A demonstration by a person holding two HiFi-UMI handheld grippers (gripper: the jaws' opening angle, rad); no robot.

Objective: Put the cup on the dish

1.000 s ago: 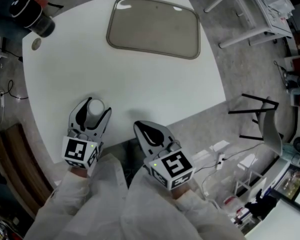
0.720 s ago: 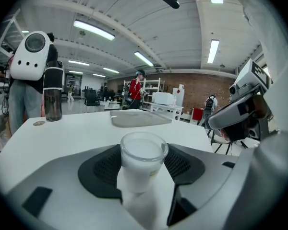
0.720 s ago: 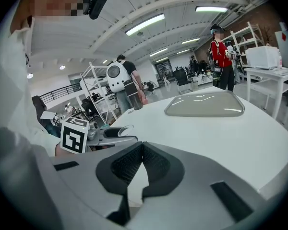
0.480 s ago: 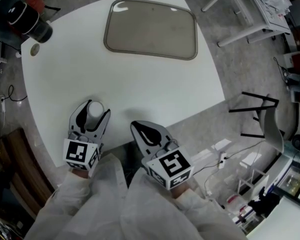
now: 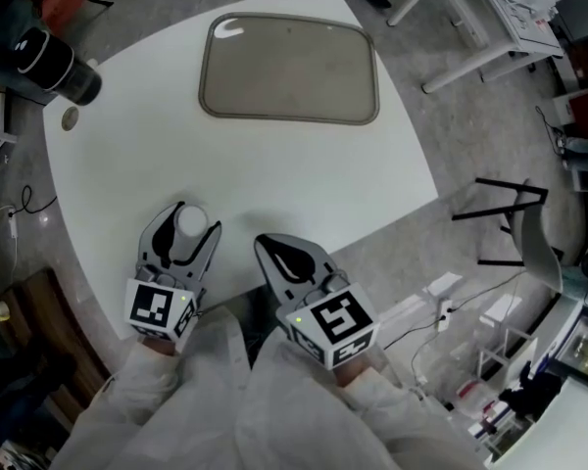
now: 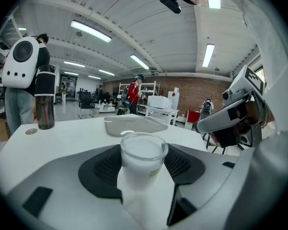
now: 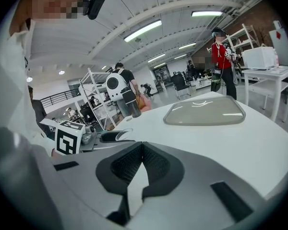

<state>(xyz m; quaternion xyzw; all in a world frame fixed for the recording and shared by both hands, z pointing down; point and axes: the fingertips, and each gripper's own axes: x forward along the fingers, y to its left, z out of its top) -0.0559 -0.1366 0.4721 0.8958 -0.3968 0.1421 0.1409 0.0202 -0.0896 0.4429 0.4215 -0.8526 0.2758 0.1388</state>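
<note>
As I look down, left gripper (image 5: 184, 217) sits at near edge of tabletop (image 5: 274, 179), jaws clamped on cup (image 6: 143, 156), pads against both its sides. Cup upright, clear rim, whitish body; cannot tell whether it rests on tabletop or hangs just above. Right gripper (image 7: 142, 150) close beside, over same edge, jaws clenched together, nothing between. Dish (image 5: 289, 69) lies well apart by far edge. Dark bottle (image 5: 64, 67) at far left corner.
</note>
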